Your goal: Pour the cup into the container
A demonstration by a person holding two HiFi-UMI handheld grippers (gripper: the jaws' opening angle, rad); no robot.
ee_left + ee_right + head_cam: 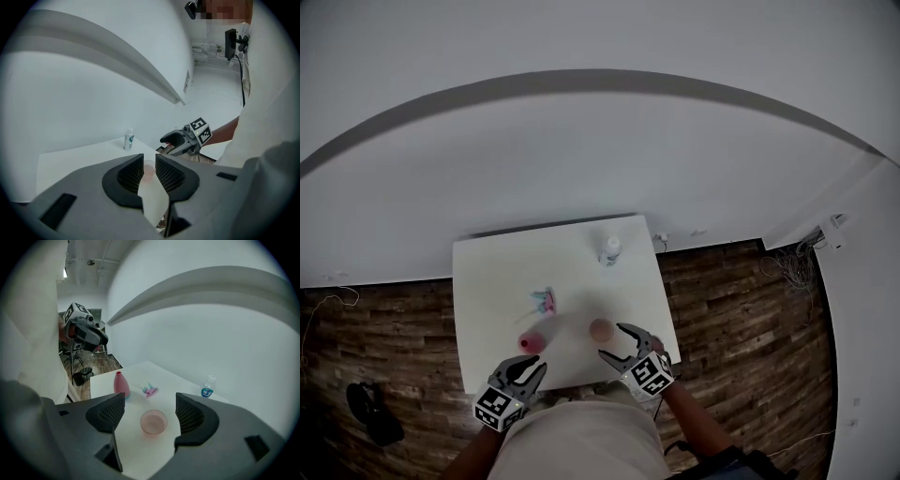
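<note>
A shallow pink cup [153, 422] stands upright on the white table [497, 281], just ahead of my right gripper [150, 401] and in line with the gap of its wide open jaws. The pads are not touching it. In the head view the cup [600, 329] sits right in front of the right gripper [614, 341]. A pink bottle [530, 342], its top off, stands to the cup's left, just ahead of my left gripper [528, 364]. The left gripper [149, 161] is open by a narrow gap and holds nothing. The cup [148, 171] shows through that gap.
A pink and blue spray nozzle [545, 300] lies on the table behind the pink bottle [121, 384]. A small clear bottle with a blue label [609, 248] stands near the far edge. The table stands on a wood floor against a white wall.
</note>
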